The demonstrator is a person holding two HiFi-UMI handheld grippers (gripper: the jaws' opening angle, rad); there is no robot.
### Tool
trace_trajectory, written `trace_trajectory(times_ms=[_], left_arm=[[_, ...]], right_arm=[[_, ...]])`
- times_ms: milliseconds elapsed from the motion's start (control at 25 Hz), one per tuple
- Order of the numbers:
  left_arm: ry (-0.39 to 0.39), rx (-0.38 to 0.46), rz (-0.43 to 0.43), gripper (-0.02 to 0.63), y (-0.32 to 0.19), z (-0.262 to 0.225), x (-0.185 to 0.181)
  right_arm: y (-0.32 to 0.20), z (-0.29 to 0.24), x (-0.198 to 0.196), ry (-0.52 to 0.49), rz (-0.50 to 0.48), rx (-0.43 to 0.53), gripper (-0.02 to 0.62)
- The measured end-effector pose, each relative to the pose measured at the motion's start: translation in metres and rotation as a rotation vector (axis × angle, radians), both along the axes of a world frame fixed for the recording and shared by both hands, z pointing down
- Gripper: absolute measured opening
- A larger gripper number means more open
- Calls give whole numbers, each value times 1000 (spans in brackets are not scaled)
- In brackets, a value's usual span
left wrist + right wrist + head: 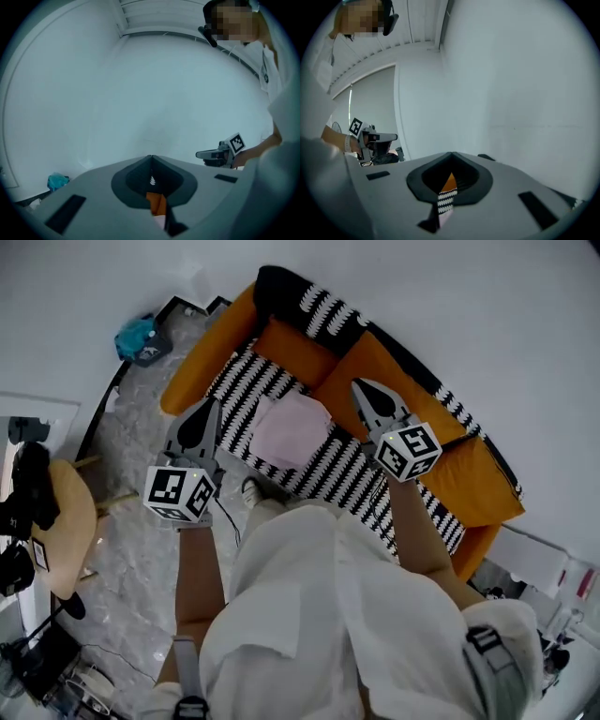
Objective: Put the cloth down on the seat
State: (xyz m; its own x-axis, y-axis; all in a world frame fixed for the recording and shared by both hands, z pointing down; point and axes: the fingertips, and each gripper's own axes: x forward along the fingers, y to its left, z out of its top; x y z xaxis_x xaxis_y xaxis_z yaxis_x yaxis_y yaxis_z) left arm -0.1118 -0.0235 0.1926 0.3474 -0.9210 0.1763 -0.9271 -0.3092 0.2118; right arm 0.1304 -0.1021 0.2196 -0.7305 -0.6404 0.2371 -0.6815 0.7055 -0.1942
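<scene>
A pale pink cloth [292, 431] lies spread flat on the black-and-white zigzag seat [347, 474] of an orange sofa [398, 381]. My left gripper [210, 407] hovers left of the cloth, over the seat's near end, with its jaws together and empty. My right gripper [360, 386] hangs right of the cloth, over the orange back cushions, jaws also together and empty. In the left gripper view the left gripper [151, 157] points at a bare wall, and so does the right gripper [452, 153] in its own view. Neither touches the cloth.
A teal bag [137, 337] lies on the marble floor beyond the sofa's left arm. A round wooden table [73, 521] and dark camera gear [25, 491] stand at the left. The person's white clothing [328, 615] fills the lower head view.
</scene>
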Motion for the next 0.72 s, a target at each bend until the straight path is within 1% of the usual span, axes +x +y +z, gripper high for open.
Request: trace_trajectory(times_ms=[120,240,440,720], left_arm=[[-19,35,-19,15,4,-22,0],[-28,66,-47,15,6,-38,-3],[-31,89,-67,15,5,-46,-8],[-23,93,-73,15,6,-47,5]], right_arm=[[-2,-41,11,-14,-9,82,8],[-2,-66,16,-29,-21,132,8],[-5,-75,12,-35,-37,152,7],[-10,-84,15,-31,-36,165,6]])
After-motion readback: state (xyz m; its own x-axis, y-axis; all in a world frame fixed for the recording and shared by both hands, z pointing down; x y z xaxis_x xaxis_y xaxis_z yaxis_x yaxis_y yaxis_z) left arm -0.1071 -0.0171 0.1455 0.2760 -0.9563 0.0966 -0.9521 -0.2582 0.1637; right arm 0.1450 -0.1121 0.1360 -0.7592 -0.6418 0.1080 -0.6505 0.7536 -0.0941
